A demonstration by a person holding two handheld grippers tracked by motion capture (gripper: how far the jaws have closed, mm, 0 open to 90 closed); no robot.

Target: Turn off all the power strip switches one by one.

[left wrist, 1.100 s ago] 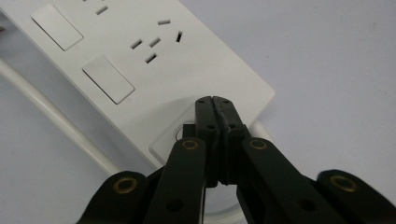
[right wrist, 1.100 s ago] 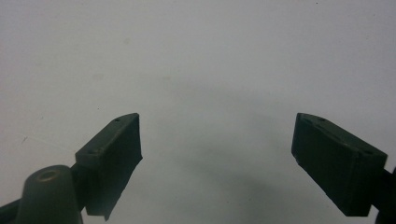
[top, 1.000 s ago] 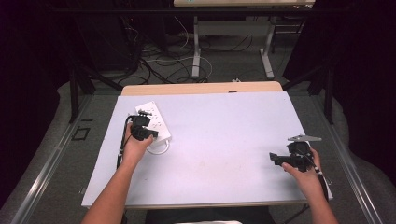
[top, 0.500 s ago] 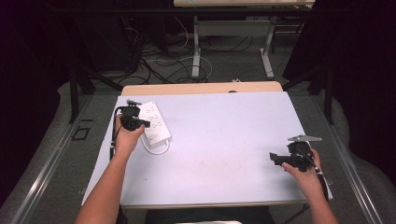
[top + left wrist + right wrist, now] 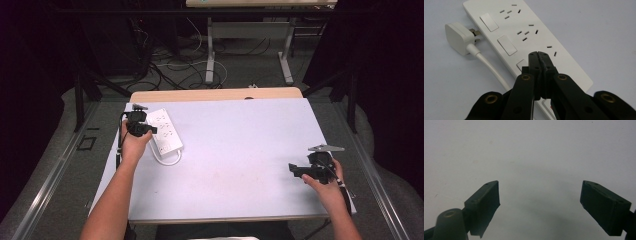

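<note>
White power strip [image 5: 166, 132], plastic, lying flat near the far left corner of the table [image 5: 240, 150]. This strip is the reference for all places below.

- Face of the strip: in the left gripper view [image 5: 564, 35] it shows a row of socket slots, with flat rocker switches [image 5: 489, 22] set along one long edge.
- Plug [image 5: 456, 37]: white, lying on its side just beside one end of the strip, its metal pins pointing at the strip's edge. It is not seated in any socket.
- Cable [image 5: 489, 67]: white and round, running from the plug along the switch side of the strip. In the high view it loops [image 5: 168, 161] around the strip's near end.
- Left gripper [image 5: 153, 130]: black, at the strip's left side with its tips reaching over the strip. In its own view [image 5: 539, 54] the jaws are pressed together with nothing between them, and they are poised over the strip near a switch. Whether the tips touch the plastic cannot be told.
- Right gripper [image 5: 292, 169]: black, well apart from the strip at the table's near right side. In its own view [image 5: 540, 200] the jaws are spread wide over bare tabletop and hold nothing.
- Table surface: pale grey sheet. A strip of wood [image 5: 215, 94] shows at its far edge, just beyond the power strip.
</note>
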